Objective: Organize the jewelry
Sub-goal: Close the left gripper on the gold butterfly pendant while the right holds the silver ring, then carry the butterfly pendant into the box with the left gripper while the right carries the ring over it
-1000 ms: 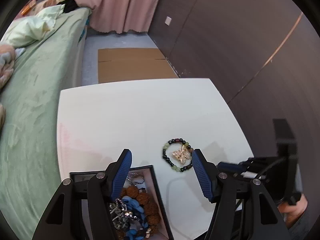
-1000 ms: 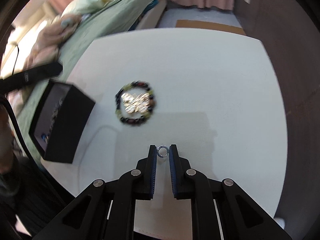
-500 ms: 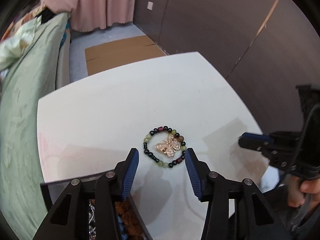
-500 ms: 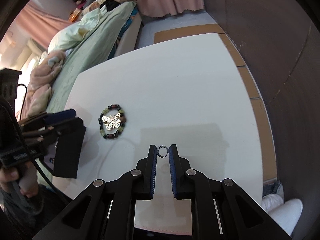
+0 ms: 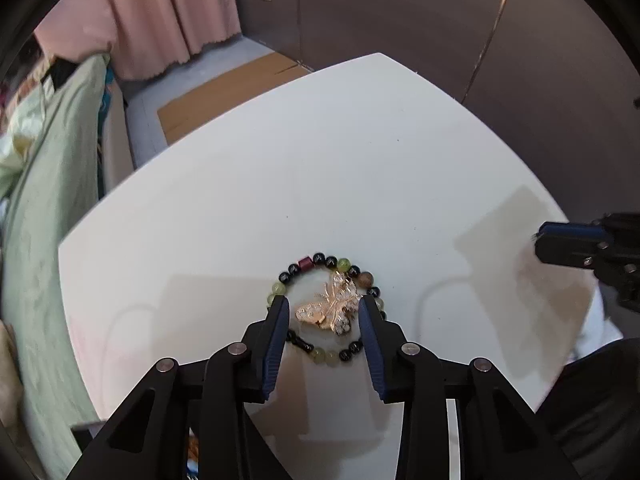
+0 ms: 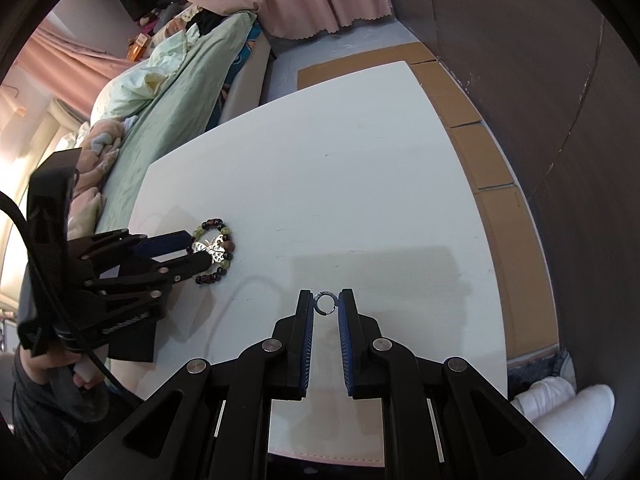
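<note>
left tongs [image 5: 323, 312] dropped, closing around one butterfly brooch [image 5: 329, 307] inside one bracelet [image 5: 344, 266]

No text, label, brand or number can be read with any certainty; the only lettering shows in the right wrist view, as a strip of small pale characters along the lower black body of the left tongs [image 6: 200, 254], too small and blurred to spell out; an orange box [image 6: 138, 51] far off beyond the bed carries pale marks that cannot be made out either; the left wrist view shows no writing at all.
</note>
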A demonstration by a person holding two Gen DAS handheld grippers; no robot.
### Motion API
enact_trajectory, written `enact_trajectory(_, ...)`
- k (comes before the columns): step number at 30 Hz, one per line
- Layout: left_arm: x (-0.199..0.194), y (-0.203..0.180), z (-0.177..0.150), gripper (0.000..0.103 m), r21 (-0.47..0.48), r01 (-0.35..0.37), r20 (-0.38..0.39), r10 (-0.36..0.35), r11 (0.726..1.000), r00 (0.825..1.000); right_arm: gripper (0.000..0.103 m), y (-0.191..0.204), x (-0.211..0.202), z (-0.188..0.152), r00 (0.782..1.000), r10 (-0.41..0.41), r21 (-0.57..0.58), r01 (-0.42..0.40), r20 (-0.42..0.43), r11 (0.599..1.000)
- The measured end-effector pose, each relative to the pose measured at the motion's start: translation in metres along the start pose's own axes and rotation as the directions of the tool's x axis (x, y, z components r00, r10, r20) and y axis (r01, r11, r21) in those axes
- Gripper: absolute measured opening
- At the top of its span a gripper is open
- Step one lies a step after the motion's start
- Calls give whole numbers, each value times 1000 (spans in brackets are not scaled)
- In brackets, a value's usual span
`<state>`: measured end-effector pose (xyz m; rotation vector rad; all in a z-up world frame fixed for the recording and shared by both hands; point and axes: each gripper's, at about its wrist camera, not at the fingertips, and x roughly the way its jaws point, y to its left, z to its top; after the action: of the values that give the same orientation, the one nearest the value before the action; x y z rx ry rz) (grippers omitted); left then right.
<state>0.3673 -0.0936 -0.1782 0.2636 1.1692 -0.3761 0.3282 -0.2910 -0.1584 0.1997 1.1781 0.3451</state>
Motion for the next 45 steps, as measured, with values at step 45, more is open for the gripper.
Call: enact_trajectory(45, -108, 88, -62, 17, -242, 192, 193, -146, 951, 970, 14, 115, -4, 8, 984, 162, -140, -151, 73, 979)
